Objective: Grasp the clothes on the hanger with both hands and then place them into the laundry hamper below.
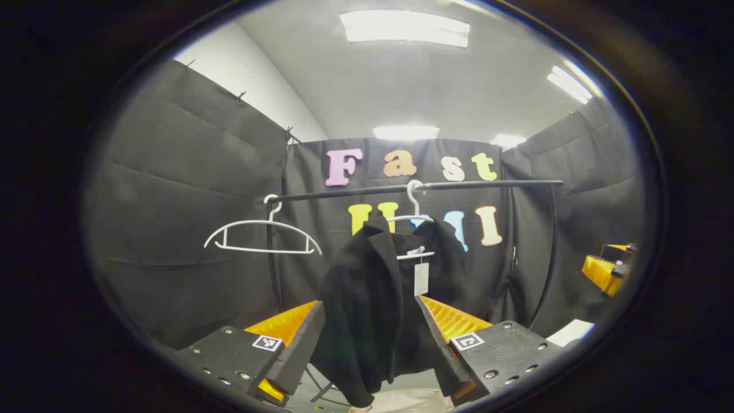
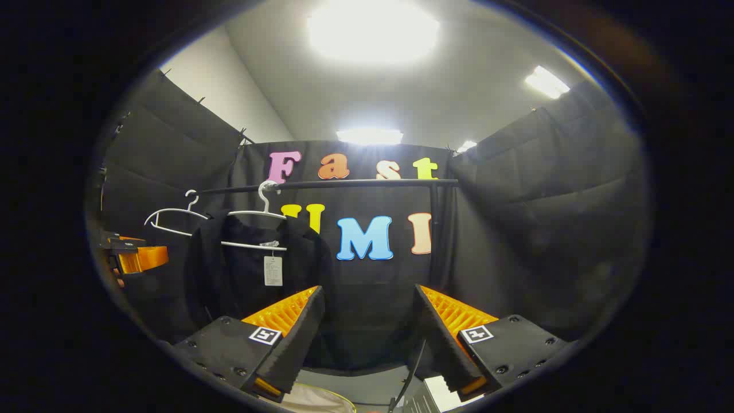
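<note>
Two grippers are recorded, each with its fingers spread wide apart. The left gripper (image 1: 370,344) is seen at the bottom of the left gripper view, its fingers standing on either side of a black garment (image 1: 373,298); whether either finger touches the cloth cannot be told, and no grip on it is seen. The right gripper (image 2: 367,344) is seen at the bottom of the right gripper view, with nothing between its fingers; it is also seen at the right edge of the left gripper view (image 1: 608,269), well apart from the garment.

The black garment is hung on a white hanger (image 1: 414,221), draped unevenly so that the left shoulder sits high and the cloth falls low between the left gripper's fingers. A white tag (image 1: 421,278) is hung at the garment's neck. In the right gripper view the same garment (image 2: 246,269) is found left of centre, beyond the right gripper's left finger.

The hanger is hooked on a dark rail (image 1: 424,186) that is run across the back of the booth. A second white hanger (image 1: 261,235), bare, is hooked at the rail's left end.

A pale rim, possibly the laundry hamper (image 2: 315,401), is seen at the bottom edge below the right gripper. Ceiling lights (image 1: 404,28) are lit overhead.
</note>
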A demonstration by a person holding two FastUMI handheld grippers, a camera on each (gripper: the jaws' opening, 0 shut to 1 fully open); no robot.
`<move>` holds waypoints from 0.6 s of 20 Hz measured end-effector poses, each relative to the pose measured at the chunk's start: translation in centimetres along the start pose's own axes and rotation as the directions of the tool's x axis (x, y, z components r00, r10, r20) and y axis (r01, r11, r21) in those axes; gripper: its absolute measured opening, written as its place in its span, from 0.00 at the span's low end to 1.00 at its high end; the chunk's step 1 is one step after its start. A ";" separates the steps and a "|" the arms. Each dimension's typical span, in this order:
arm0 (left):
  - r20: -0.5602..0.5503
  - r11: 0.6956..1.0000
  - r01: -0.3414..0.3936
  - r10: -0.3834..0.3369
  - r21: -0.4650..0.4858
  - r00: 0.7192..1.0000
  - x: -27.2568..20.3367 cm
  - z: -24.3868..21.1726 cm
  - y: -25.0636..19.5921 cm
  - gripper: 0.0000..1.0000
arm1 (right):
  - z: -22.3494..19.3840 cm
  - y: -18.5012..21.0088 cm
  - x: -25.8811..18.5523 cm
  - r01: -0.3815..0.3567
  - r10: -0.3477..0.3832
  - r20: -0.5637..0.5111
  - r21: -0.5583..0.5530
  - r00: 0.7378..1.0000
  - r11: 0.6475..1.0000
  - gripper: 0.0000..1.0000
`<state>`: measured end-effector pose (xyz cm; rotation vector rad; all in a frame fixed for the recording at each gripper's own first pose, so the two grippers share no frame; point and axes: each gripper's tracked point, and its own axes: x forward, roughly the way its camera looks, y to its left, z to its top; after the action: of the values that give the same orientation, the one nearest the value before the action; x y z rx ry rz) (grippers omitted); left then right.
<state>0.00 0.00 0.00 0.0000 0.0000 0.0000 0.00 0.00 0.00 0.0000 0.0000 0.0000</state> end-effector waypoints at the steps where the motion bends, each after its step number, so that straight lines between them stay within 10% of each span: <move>1: 0.005 1.000 -0.001 0.001 0.004 1.000 0.0 0.2 0.1 0.90 | 0.0 0.0 -0.1 0.001 -0.001 0.003 0.000 1.000 1.000 0.93; 12: 0.020 1.000 -0.005 0.005 0.010 1.000 -0.7 0.5 0.1 0.90 | 0.2 0.3 -0.2 -0.002 0.001 0.008 0.010 1.000 1.000 0.92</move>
<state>-0.66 0.07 0.49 0.0101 -0.0197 0.0052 -0.24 0.34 0.18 0.0097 -0.0084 0.0015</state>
